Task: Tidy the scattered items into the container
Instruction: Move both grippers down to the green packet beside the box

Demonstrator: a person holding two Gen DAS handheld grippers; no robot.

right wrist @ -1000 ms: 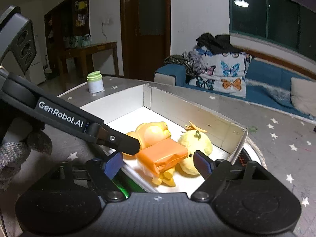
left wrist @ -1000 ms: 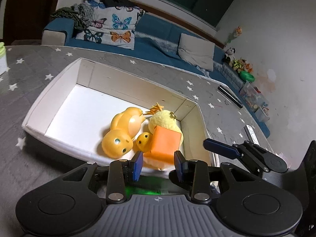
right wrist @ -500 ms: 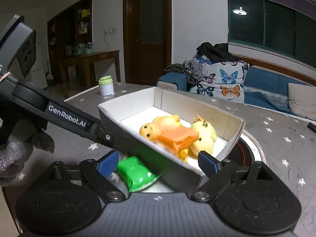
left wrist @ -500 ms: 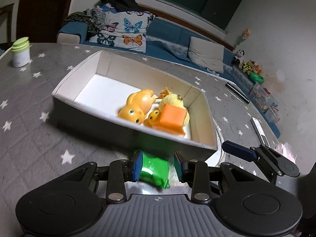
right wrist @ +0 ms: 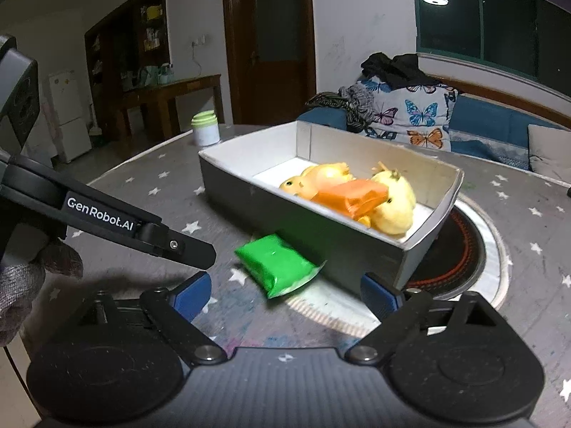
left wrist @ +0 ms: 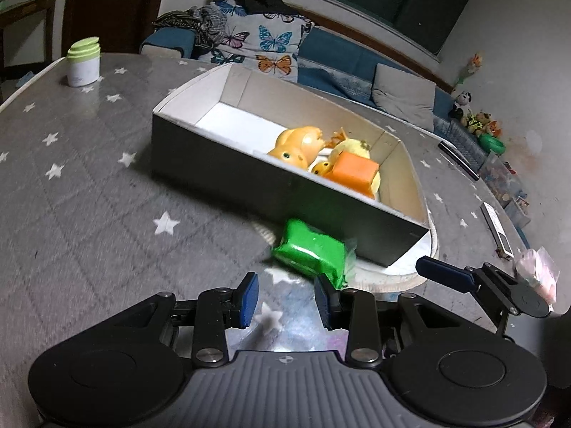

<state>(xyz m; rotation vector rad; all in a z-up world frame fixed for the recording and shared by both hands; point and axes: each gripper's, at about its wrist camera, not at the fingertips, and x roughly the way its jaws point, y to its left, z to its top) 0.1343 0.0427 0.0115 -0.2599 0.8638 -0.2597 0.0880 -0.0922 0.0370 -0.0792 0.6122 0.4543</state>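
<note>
A grey box [left wrist: 221,164] with white inside [right wrist: 285,221] stands on the star-patterned table. In it lie an orange toy animal [left wrist: 296,142], a yellow plush chick [right wrist: 396,203] and an orange packet [left wrist: 353,171]. A green packet [left wrist: 310,251] [right wrist: 276,264] lies on the table against the box's near wall. My left gripper [left wrist: 285,299] is open and empty, with the packet just beyond its right pad. My right gripper [right wrist: 285,294] has its jaws opening wide; the packet lies ahead between them, untouched. One left finger [right wrist: 142,228] crosses the right wrist view.
A white jar with a green lid [left wrist: 84,62] stands at the far left of the table. A round burner plate [right wrist: 464,260] lies under the box's right end. Two remotes [left wrist: 496,226] and a pink wrapped item [left wrist: 535,271] lie at the right. A sofa stands behind the table.
Both grippers drew back from over the box and sank toward the table. The green packet came into view in front of the box. The right jaws spread wider.
</note>
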